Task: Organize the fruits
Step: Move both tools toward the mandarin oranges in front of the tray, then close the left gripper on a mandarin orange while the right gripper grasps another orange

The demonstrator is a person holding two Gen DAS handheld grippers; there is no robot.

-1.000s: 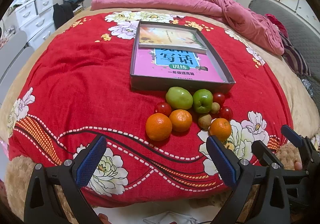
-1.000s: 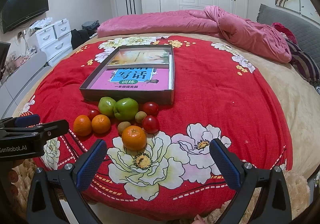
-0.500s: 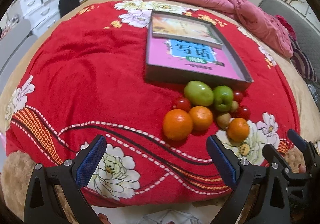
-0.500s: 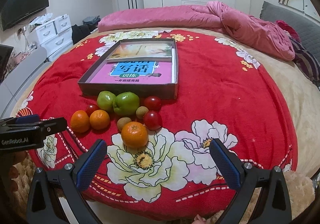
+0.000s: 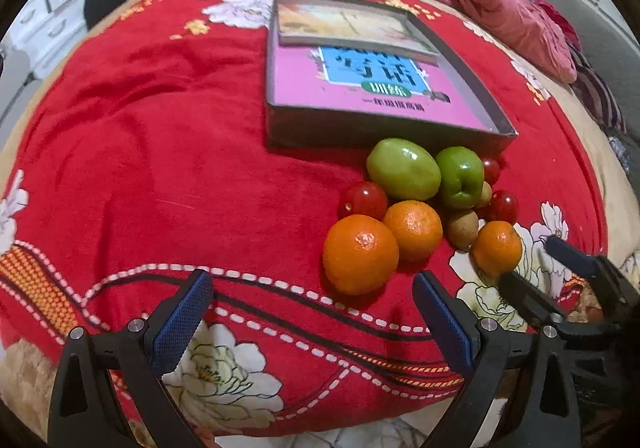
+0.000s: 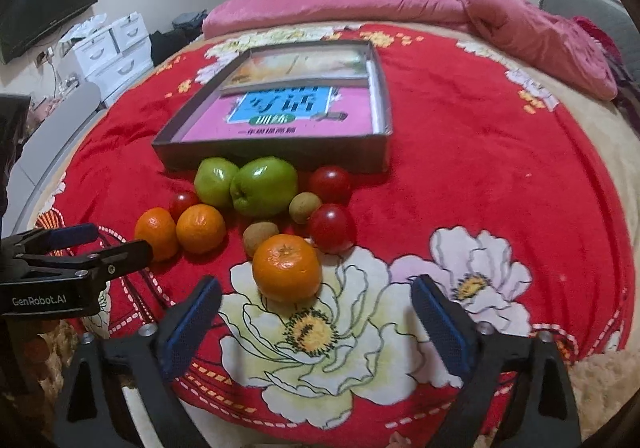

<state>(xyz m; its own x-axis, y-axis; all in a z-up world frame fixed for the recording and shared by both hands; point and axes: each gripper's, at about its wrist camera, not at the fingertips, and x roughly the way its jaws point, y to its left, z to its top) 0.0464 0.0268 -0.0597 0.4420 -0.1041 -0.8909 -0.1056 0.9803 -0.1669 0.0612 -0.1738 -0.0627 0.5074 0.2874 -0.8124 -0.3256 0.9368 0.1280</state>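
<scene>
A pile of fruit lies on the red flowered blanket in front of a grey shallow box (image 5: 384, 128) (image 6: 276, 150) that holds books. It has three oranges (image 5: 360, 254) (image 6: 287, 267), two green apples (image 5: 403, 169) (image 6: 264, 186), red tomatoes (image 6: 331, 228) and small brown kiwis (image 6: 260, 237). My left gripper (image 5: 312, 324) is open and empty, just short of the nearest orange. My right gripper (image 6: 316, 324) is open and empty, just short of the front orange. Each gripper shows at the edge of the other's view.
A rumpled pink duvet (image 6: 440, 8) lies across the far side of the bed. White drawers (image 6: 112, 48) and a wall TV (image 6: 44, 8) stand at the left. A grey sofa (image 5: 580, 20) is at the right. The bed's front edge lies under both grippers.
Both grippers have moved forward toward the fruit pile, which now looks larger and nearer. Both stay open. No fruit has moved.
</scene>
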